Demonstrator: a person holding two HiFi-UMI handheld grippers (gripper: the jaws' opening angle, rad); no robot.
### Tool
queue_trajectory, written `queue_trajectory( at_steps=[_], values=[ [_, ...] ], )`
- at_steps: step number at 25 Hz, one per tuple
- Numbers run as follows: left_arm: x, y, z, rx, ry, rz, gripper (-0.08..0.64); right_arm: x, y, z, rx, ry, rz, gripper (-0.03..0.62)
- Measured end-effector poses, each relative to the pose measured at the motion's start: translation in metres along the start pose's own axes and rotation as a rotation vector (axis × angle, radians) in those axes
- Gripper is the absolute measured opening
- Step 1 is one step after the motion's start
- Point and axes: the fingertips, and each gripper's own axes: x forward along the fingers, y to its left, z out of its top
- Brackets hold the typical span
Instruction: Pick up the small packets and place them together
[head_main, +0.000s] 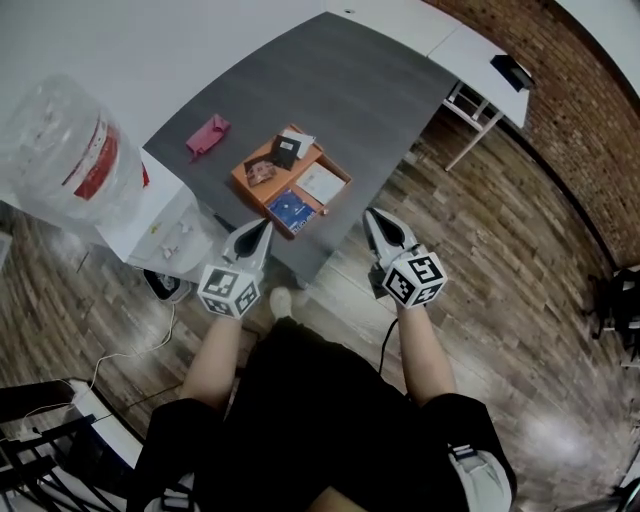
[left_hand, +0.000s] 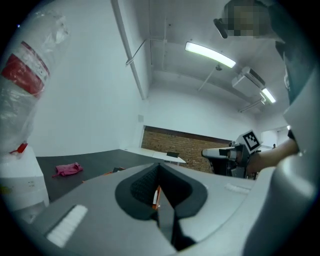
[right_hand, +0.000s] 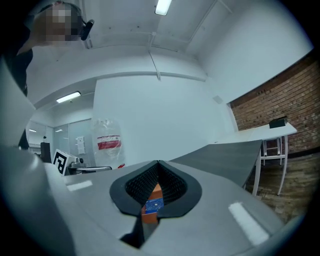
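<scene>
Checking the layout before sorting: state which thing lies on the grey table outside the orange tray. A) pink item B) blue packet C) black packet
A: the pink item lies on bare table left of the orange tray; the blue packet and black packet sit inside it.

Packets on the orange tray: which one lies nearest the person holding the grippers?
The blue packet, at the front; the black packet, the brownish packet and the white packet all lie farther back.

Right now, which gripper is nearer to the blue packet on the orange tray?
Left. The left gripper points at the blue packet from just short of it; the right gripper is farther off to its right, past the table edge.
</scene>
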Motion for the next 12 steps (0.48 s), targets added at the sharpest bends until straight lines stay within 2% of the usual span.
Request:
queue_trajectory(
  at_steps=[7, 12],
  values=[
    [-0.045, -0.046, 0.005, 0.01, -0.038, 0.036, 0.0, -0.055, 0.021, -0.001, -0.011, -0.026, 0.023, 0.002],
    [-0.092, -0.062, 0.002, -0.009, -0.059, 0.112, 0.0, -0.085, 0.039, -0.01, 0.009, -0.048, 0.056, 0.002]
  ],
)
